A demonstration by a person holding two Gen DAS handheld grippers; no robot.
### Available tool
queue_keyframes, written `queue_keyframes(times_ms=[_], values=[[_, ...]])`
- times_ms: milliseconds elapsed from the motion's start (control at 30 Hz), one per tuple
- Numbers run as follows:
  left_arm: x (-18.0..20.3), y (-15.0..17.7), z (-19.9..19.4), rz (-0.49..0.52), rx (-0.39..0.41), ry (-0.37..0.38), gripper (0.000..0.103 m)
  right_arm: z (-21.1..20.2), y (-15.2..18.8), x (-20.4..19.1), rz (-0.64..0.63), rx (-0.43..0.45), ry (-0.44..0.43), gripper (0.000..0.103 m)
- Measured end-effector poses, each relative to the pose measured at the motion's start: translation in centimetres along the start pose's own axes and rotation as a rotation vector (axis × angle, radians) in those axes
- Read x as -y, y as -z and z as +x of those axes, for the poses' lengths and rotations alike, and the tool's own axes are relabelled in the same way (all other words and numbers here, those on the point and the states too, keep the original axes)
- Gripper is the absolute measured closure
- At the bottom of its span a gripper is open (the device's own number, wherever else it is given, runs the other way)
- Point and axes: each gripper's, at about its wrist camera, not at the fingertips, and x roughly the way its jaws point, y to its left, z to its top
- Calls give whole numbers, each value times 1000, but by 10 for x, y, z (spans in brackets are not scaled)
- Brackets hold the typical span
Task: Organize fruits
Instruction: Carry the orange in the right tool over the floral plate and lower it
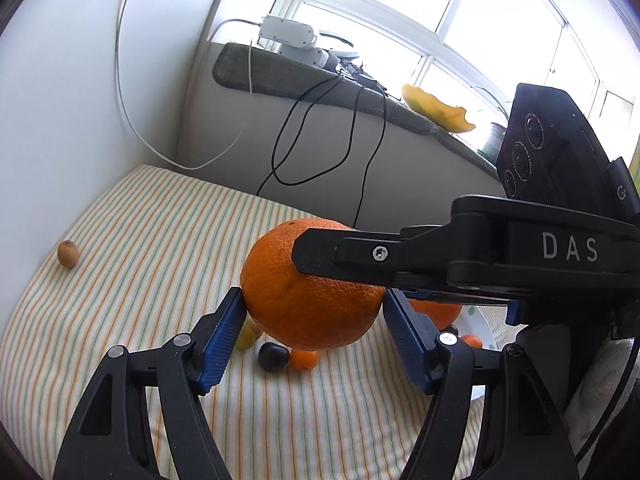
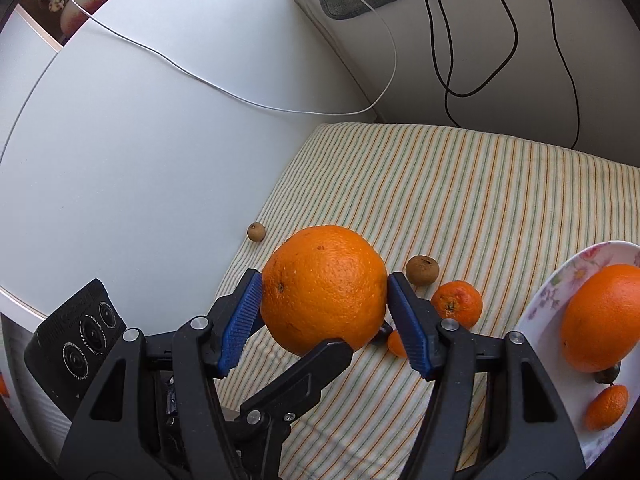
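A large orange (image 1: 308, 292) is held above the striped cloth by both grippers at once. My left gripper (image 1: 314, 300) is shut on it, blue pads on its sides. My right gripper (image 2: 324, 292) is also shut on the same orange (image 2: 324, 284), and one of its fingers (image 1: 320, 252) crosses the orange in the left wrist view. Under it lie a dark plum (image 1: 273, 355), a small tangerine (image 1: 304, 359) and a yellow-green fruit (image 1: 246, 338). A floral plate (image 2: 536, 316) at right holds another orange (image 2: 604, 316) and a small tangerine (image 2: 606, 406).
A mandarin (image 2: 458, 302) and a brown fruit (image 2: 422, 269) lie left of the plate. Another small brown fruit (image 2: 256, 232) sits near the cloth's left edge by the white wall. Black and white cables (image 2: 480, 80) hang over the back panel. A yellow dish (image 1: 436, 108) stands on the sill.
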Motion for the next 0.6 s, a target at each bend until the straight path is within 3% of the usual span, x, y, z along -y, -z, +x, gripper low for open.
queue_keyframes(times_ms=[600], values=[[85, 31, 0, 120, -47, 118, 33, -89, 62, 53, 104, 131, 19, 36]])
